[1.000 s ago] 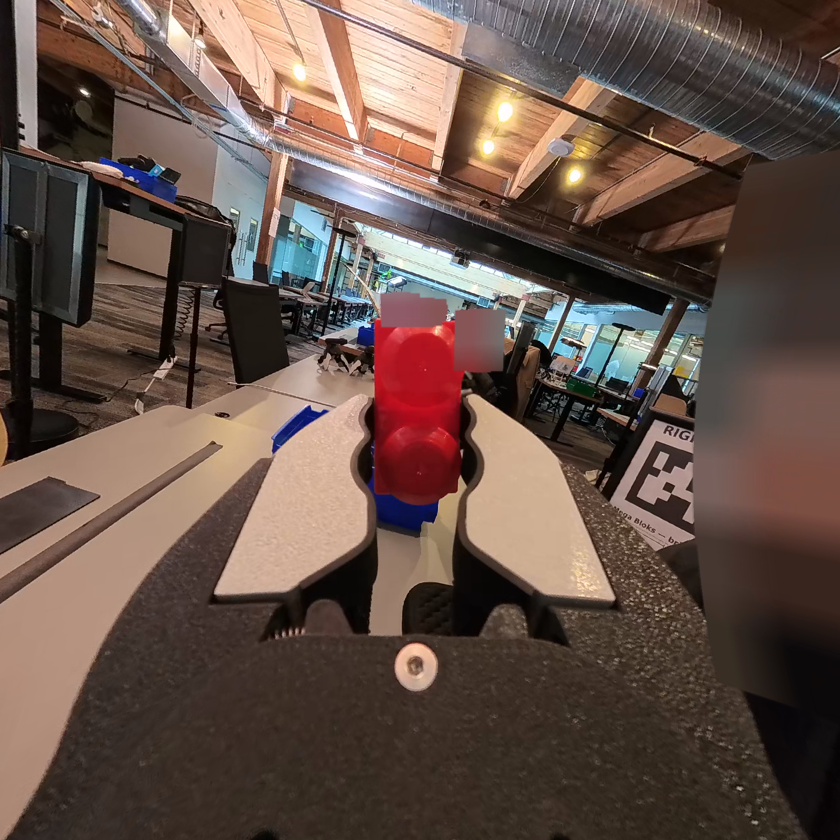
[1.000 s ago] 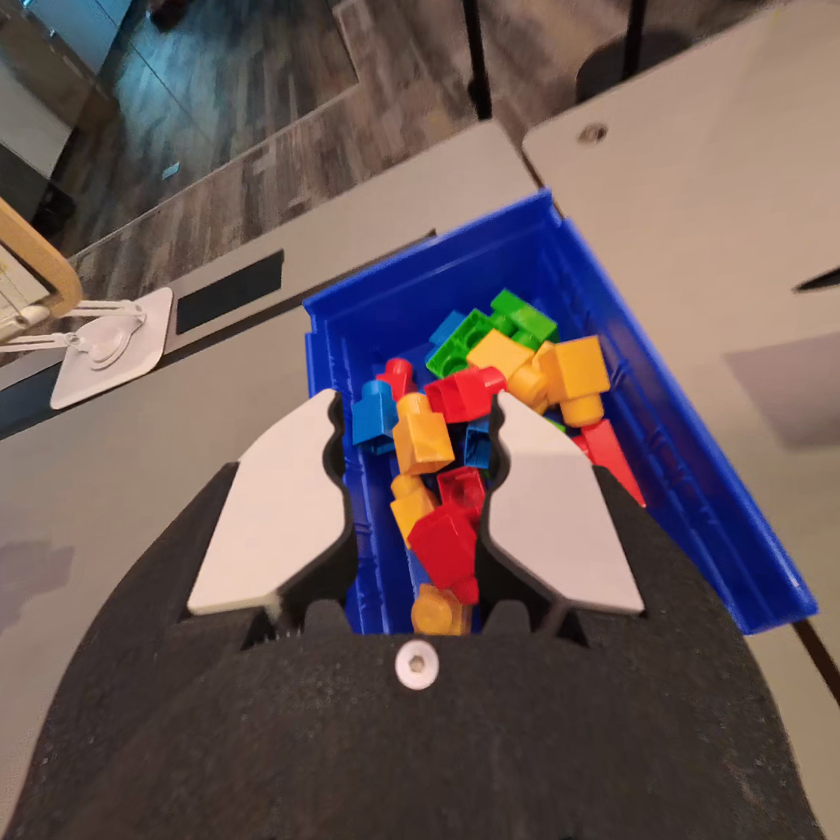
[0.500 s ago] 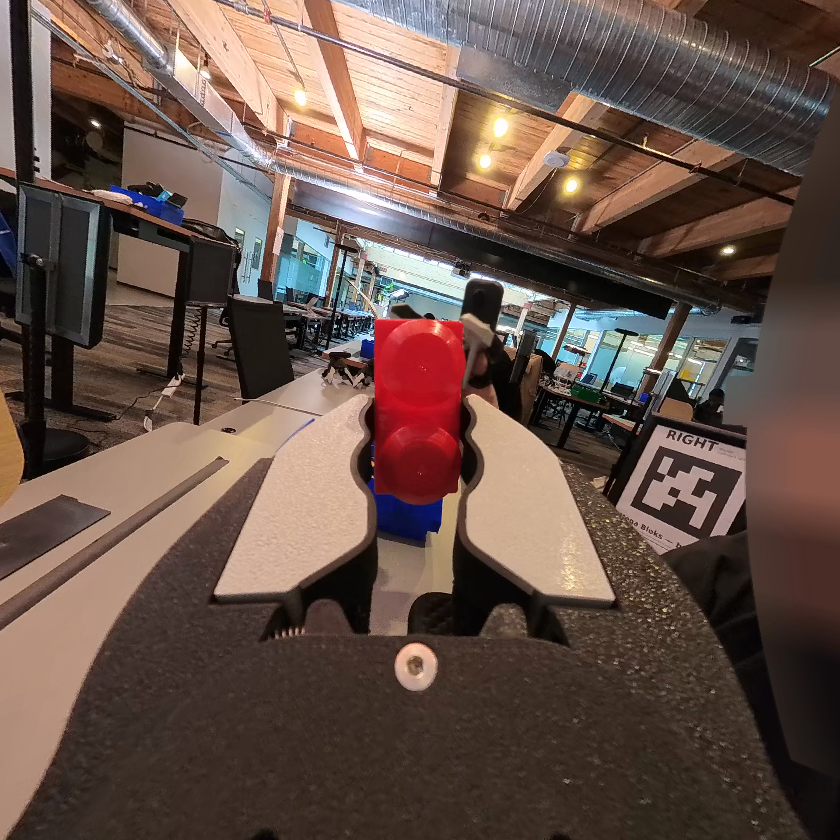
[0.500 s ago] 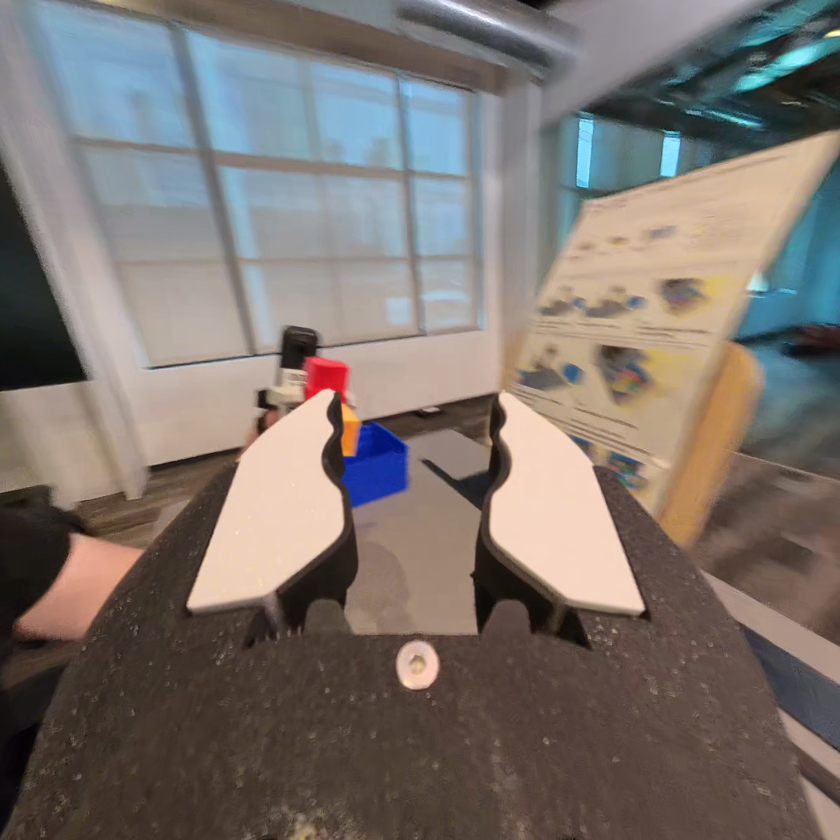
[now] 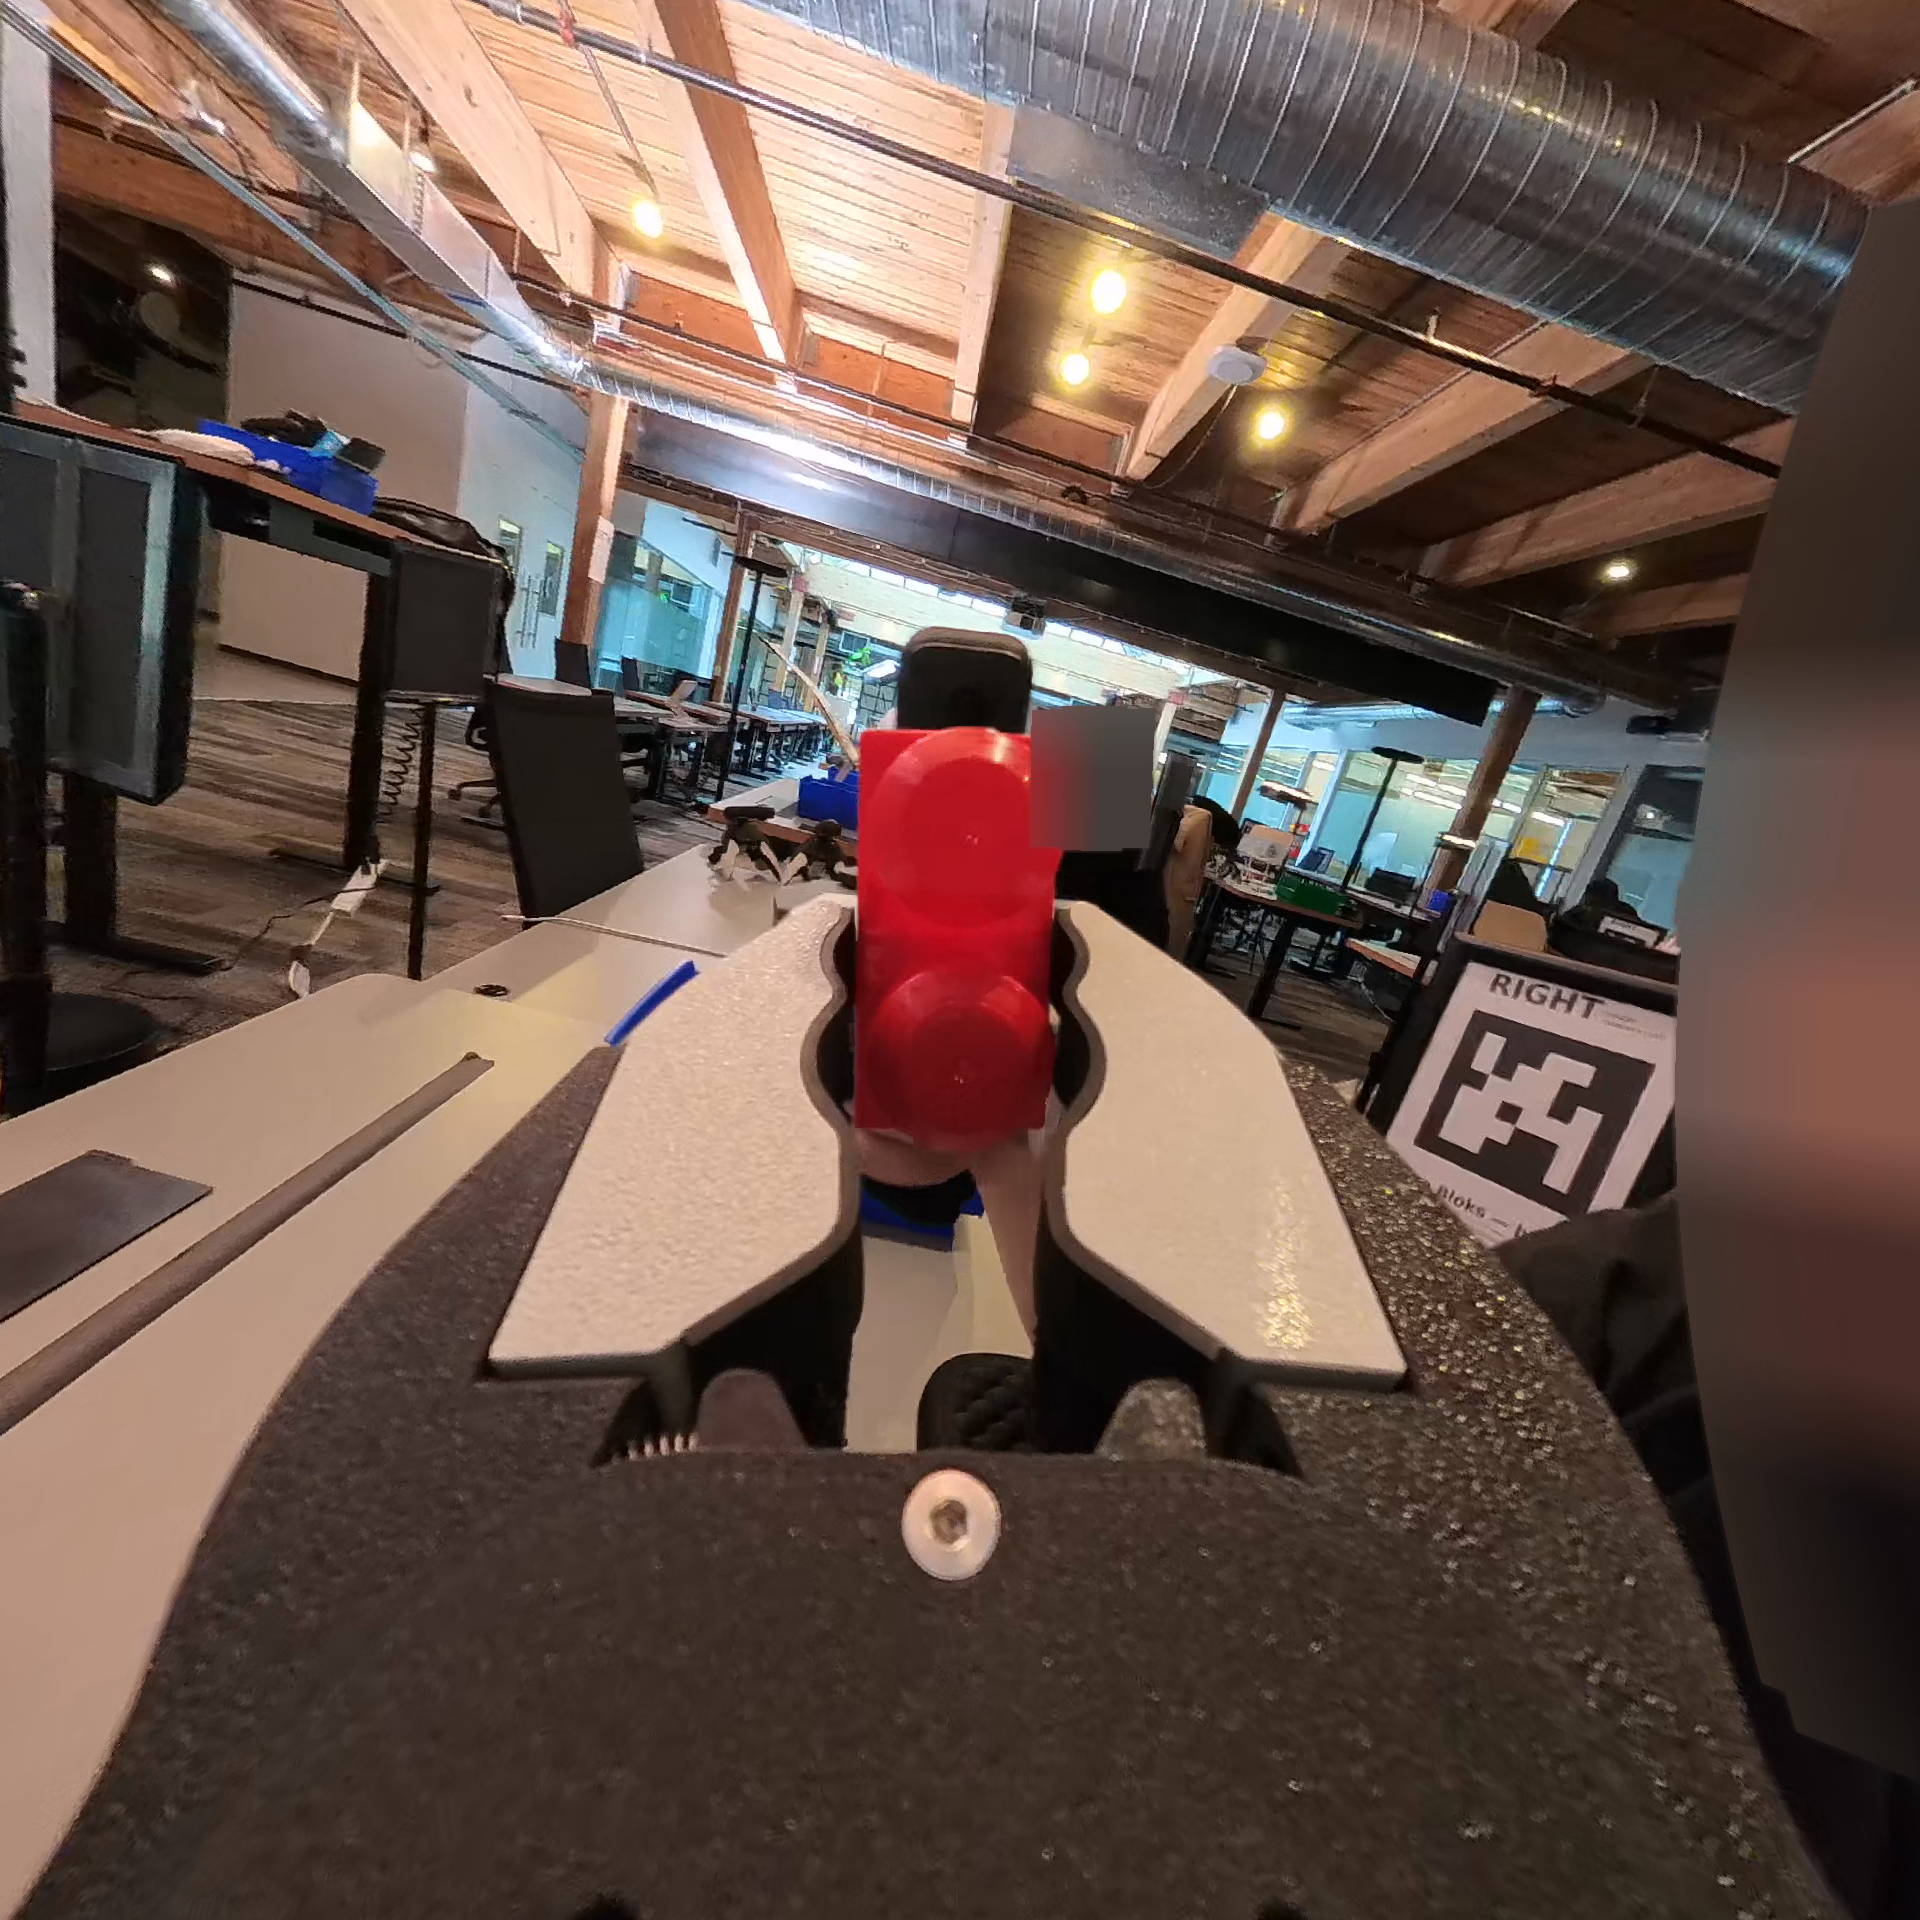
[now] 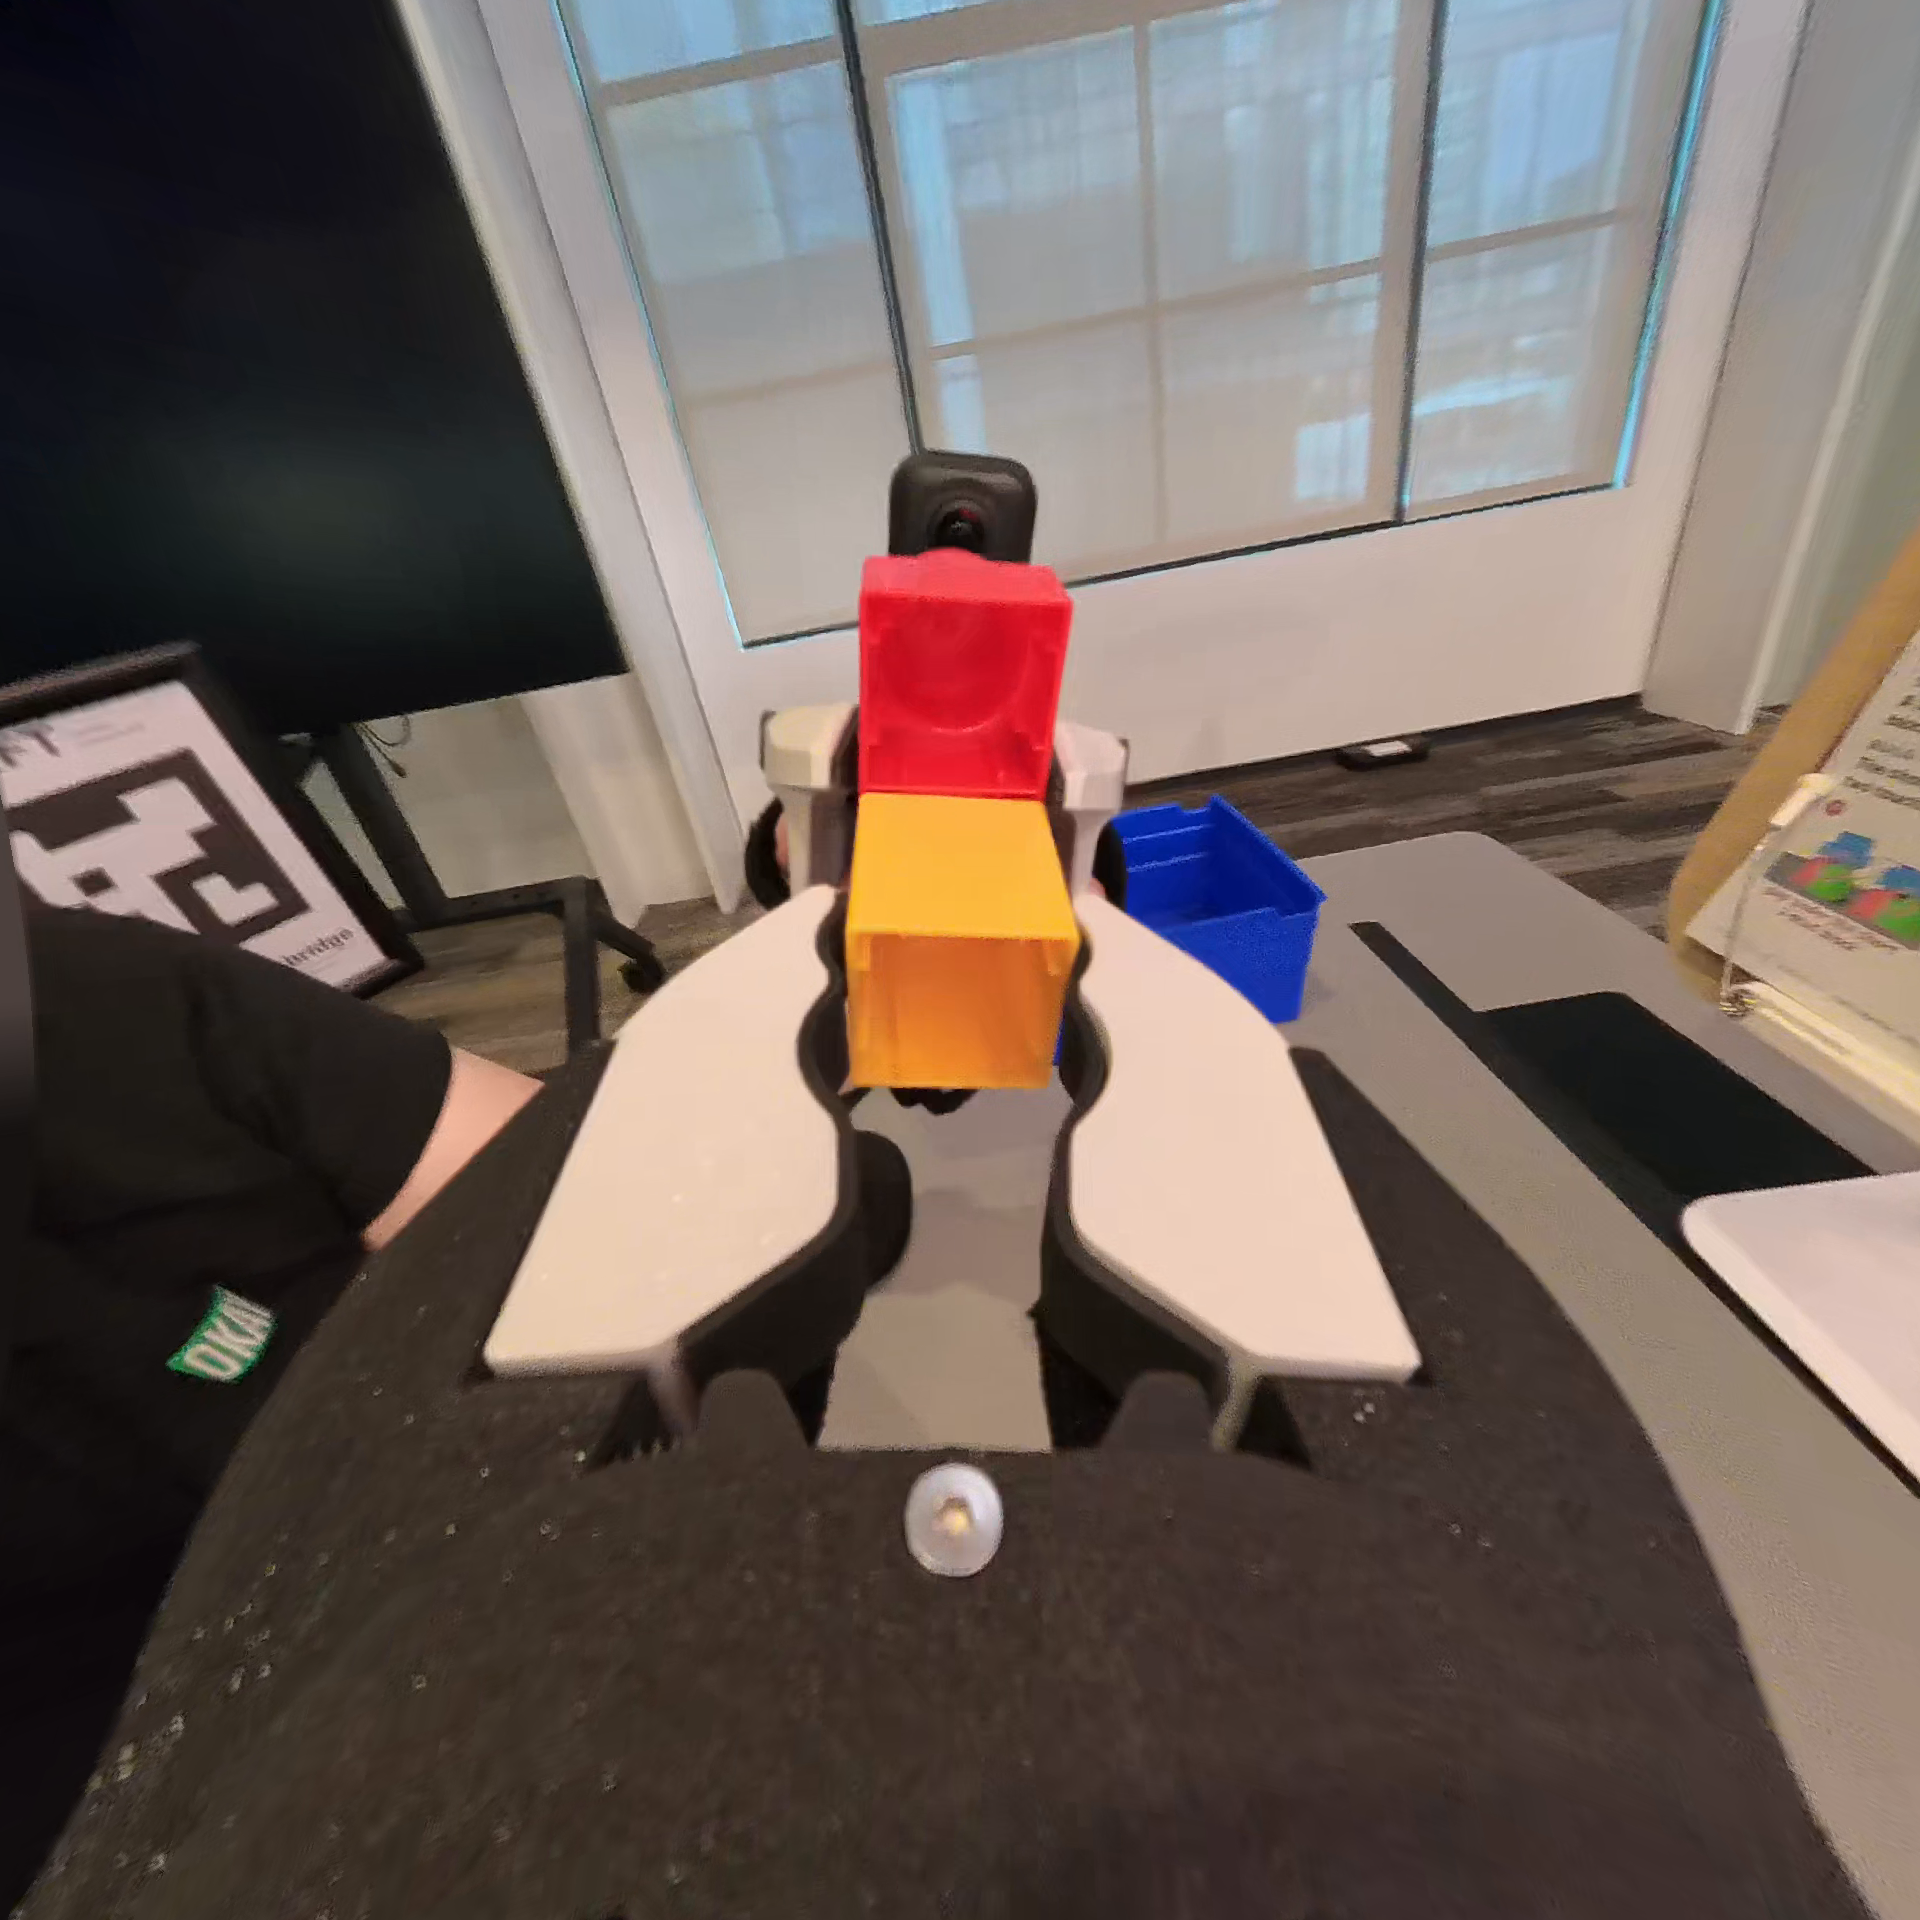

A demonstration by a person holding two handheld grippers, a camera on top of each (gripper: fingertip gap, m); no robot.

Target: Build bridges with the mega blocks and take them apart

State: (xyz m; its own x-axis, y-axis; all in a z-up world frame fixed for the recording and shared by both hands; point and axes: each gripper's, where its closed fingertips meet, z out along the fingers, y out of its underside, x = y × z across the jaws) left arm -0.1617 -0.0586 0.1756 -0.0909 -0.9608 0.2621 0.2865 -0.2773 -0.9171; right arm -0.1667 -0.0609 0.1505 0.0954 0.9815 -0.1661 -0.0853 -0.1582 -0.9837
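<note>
A: The left gripper (image 5: 951, 1023) has its jaws clamped on the red block (image 5: 951, 935). The right gripper (image 6: 956, 982) grips a yellow block (image 6: 956, 951), held against the red one above the counter (image 6: 1558, 935).

B: Line them up squarely, then press straight. Only the right view shows the yellow block and the blue bin (image 6: 1216, 914).

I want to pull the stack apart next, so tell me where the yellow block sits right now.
In the right wrist view the yellow block sits centre frame, between the right hand-held gripper's fingertips, directly under the red block, with the blue bin behind to the right.
</note>
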